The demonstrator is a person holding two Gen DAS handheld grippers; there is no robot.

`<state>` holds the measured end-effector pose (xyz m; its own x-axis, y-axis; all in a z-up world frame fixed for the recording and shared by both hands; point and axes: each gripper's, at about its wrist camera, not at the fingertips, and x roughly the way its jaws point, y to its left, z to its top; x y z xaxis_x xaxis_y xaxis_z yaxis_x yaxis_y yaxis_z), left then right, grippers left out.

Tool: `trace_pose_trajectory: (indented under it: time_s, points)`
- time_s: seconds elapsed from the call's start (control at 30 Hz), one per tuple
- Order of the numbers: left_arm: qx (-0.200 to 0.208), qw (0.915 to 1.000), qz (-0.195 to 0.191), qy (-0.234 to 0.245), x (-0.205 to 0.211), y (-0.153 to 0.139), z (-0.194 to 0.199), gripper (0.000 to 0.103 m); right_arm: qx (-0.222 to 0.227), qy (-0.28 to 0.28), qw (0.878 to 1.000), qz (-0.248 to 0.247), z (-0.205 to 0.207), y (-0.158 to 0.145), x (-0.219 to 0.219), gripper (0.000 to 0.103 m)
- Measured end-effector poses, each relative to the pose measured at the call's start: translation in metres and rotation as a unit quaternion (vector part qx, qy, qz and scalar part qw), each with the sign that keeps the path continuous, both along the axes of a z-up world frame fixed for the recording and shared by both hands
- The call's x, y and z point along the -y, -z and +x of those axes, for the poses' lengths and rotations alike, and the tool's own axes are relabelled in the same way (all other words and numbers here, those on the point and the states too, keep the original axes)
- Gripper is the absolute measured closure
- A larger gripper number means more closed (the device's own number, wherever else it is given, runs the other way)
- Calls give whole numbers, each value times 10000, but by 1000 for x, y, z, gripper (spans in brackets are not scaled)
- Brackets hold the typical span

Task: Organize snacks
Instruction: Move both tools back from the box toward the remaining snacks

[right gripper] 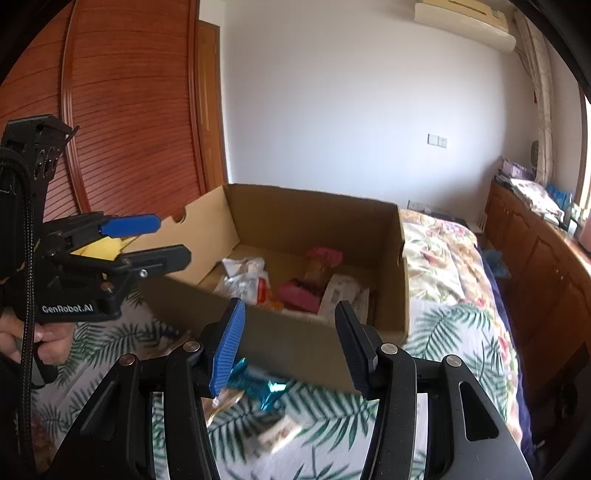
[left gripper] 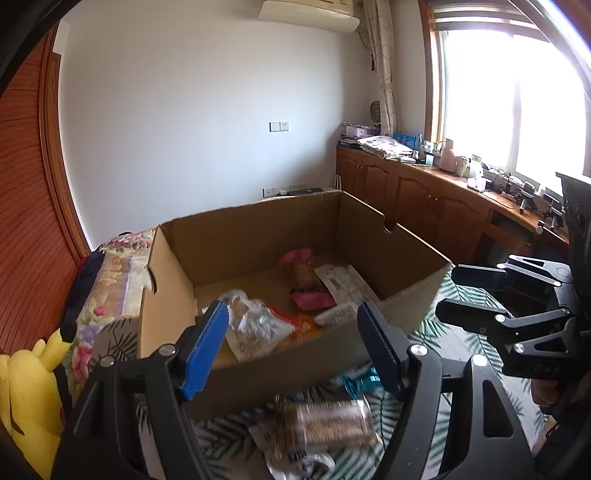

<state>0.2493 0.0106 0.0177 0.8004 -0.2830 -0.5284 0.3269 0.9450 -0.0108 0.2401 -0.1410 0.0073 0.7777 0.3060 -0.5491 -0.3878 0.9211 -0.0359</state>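
Landmark: open cardboard box (left gripper: 258,236) standing on a bed with a palm-leaf print cover (right gripper: 454,332); all positions below are given from this box.
Left gripper (left gripper: 291,332): held over the box's near wall, fingers pointing into the box; blue-padded jaws stand wide apart, nothing between them.
Right gripper (right gripper: 288,339): held just before the box's near wall, toward its right end; jaws wide apart and empty. In the left wrist view it appears beside the box's right corner.
Snacks inside the box: a clear and silver packet (left gripper: 255,325) against the near wall, an orange wrapper (left gripper: 303,325) touching it, a pink-ended packet (left gripper: 306,277) toward the middle, and a white printed sheet or packet (left gripper: 343,284) on the right side of the floor.
Snacks outside the box: a teal foil wrapper (right gripper: 266,387) on the cover just before the near wall; a clear packet of brown biscuits (left gripper: 325,424) nearer the camera, blurred; a small white and tan packet (right gripper: 277,435), also blurred.
Left of the box: a yellow plush toy (left gripper: 29,398) beside a floral quilt (left gripper: 110,280).
Right of the box: wooden cabinets (left gripper: 424,195) under a bright window (left gripper: 517,92), well apart.
Behind the box: white wall with an air conditioner (left gripper: 310,11) high up.
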Motion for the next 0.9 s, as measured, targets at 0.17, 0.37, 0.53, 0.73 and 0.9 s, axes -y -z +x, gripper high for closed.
trace_pose_trajectory:
  time_s: [0.17,0.37,0.53,0.73,0.9]
  points:
    - [-118,9999,59,-17,-4,14,-19,30,-210,78,9997,51,-14,18,5,51]
    - [-373,9992,112,-78,-9,38,-30,30,-476,180,9987,45,-20,41,10,51]
    - [-634,9979,52,-121,-9,60,-32,30,-690,227,9974,0,-19,59,10,51]
    - [-795,9968,48,-100,-6,75,-34,30,-969,290,9949,-24,-11,80,8,51]
    - [-919,9957,16,-117,-6,86,-34,30,-1196,340,9922,-76,-3,95,5,51]
